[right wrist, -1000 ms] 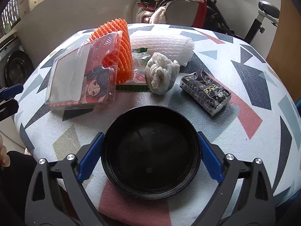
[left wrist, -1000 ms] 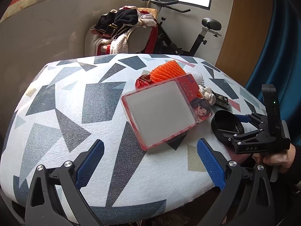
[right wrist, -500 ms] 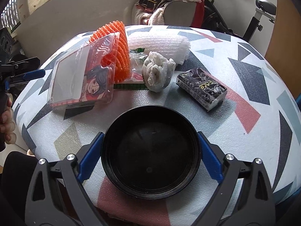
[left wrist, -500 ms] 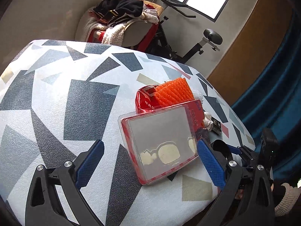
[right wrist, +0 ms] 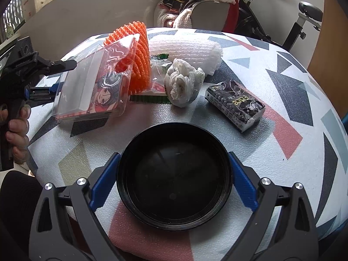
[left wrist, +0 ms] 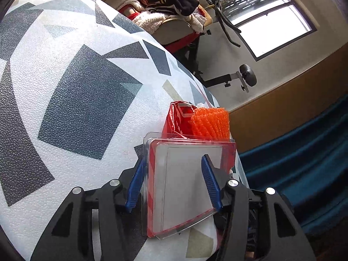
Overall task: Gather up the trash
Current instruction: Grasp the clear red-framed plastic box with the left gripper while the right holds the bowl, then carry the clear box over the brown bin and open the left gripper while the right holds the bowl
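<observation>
Clear plastic between the pads of the left tongs (left wrist: 173, 163): closing at this moment on the near edge of the flat pack (left wrist: 184, 195), one pad over its face and one under it, apparently touching both sides. Rolled that way, probably, to pinch a thin flat thing by its edge and not across its width. Seen from the right side, pack tipped up on its far edge at ten o'clock from the bowl, with a hand (right wrist: 17, 126) on the grip at nine.

Right tongs (right wrist: 173, 154) spread wide around the black bowl (right wrist: 174, 187), pads right at the rim at nine and three; cannot tell whether pressing or only framing. Likely kept there to steady the bowl as the place for the trash.

Beyond the bowl, more trash waiting:
- orange mesh (right wrist: 139, 54) at eleven, leaning on the pack
- crumpled white wad (right wrist: 182, 82) at twelve
- white foam net (right wrist: 184, 45) behind it
- dark packet (right wrist: 236, 106) at two, apart from the rest
- red wrapper (left wrist: 176, 117) beside the mesh

All on a round desk (right wrist: 282, 87), pebbled white with grey and red shards. Past it, a chair heaped with clothes (right wrist: 195, 0) at twelve, an exercise bike (right wrist: 304, 15) at one, a window (left wrist: 271, 24) and a blue curtain (left wrist: 304, 163).
</observation>
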`<state>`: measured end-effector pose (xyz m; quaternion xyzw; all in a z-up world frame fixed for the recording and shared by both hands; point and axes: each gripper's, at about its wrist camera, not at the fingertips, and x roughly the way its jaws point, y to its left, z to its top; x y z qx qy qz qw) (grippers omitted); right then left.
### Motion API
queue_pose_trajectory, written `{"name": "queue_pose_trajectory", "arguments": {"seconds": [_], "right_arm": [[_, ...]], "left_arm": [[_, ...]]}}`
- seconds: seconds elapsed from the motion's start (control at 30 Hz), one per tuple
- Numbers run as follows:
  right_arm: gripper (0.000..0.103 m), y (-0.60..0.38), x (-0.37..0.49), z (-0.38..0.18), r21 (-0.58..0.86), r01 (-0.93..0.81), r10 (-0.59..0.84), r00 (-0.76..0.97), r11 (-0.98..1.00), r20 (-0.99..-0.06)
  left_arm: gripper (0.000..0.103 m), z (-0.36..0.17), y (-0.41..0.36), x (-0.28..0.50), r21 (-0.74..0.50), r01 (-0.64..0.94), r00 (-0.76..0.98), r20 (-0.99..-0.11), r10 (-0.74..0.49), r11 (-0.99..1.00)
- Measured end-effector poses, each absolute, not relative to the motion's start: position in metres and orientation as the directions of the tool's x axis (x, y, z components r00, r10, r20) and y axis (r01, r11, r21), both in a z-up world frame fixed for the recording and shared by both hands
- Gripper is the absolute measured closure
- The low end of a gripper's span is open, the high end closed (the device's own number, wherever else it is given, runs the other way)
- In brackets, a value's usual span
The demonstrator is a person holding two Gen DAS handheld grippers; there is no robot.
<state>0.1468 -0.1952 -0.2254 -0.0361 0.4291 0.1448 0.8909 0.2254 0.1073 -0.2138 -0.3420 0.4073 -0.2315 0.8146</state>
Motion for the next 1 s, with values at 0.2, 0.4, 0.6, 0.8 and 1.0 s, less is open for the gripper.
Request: {"name": "queue_pose_trajectory", "arguments": {"seconds": [0.2,0.4,0.6,0.8,1.0], "right_arm": [[0.01,-0.193,0.147,-0.219,0.05,-0.29,0.22,0.589,0.956,-0.777],[0.01,-0.194,0.141,-0.202,0.048,-0.287,0.222,0.615,0.957,-0.757],[0.01,-0.195,0.132,-0.182,0.044,-0.282,0.222,0.64,0.958,-0.736],[0.01,-0.199,0.122,-0.166,0.043,-0.276,0.222,0.66,0.96,-0.717],[0.01,-0.201,0.107,-0.155,0.046,-0.27,0.223,0.676,0.962,-0.702]], "left_arm": [[0.076,-0.174,0.106,0.212,-0.7,0.164,0.609,-0.482,-0.63,0.695],[0.085,-0.104,0.09,0.192,-0.594,0.288,0.666,-0.439,-0.603,0.751],[0.085,-0.056,0.071,0.181,-0.499,0.344,0.68,-0.452,-0.578,0.795],[0.085,-0.035,0.053,0.159,-0.383,0.376,0.673,-0.513,-0.533,0.844],[0.085,-0.033,0.041,0.135,-0.276,0.393,0.686,-0.548,-0.48,0.877]]}}
